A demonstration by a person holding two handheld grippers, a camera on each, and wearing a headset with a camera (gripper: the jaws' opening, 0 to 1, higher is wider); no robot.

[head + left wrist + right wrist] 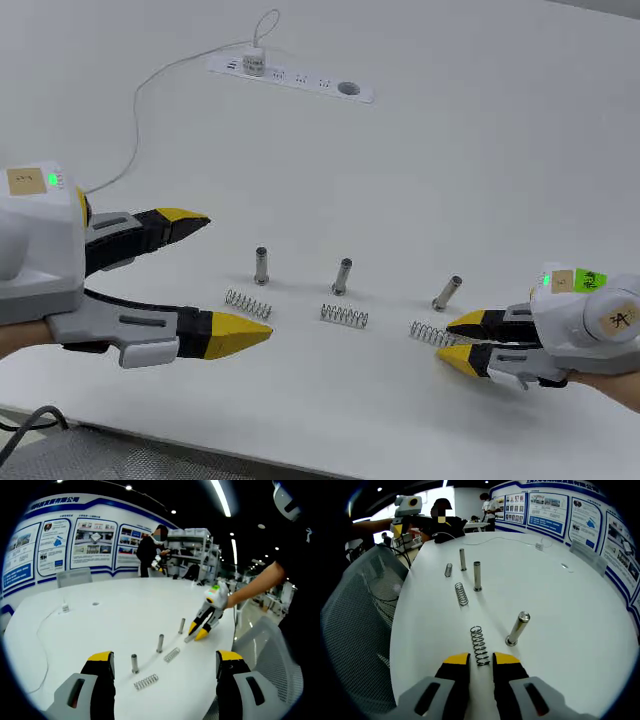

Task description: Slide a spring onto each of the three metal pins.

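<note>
Steel pins (342,276) — three smooth cylinders — stand in a row on the matte white table (480,170), with a coiled wire spring (344,315) lying before each. The left hand-held gripper (237,277) gapes wide, holding nothing. Left gripper view: its yellow wedge tips are spread, pins beyond. Right gripper view: the right hand-held gripper (481,656) is narrowly parted, straddling the nearest spring (479,642) at its end, beside the leaning pin (517,628) — no pinch visible.

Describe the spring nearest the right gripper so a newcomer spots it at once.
On the white table, three metal pins stand in a row, each with a coil lying near it. Take the spring at the row's right end in the head view. Only its end lies between the right gripper's yellow tips.
</note>
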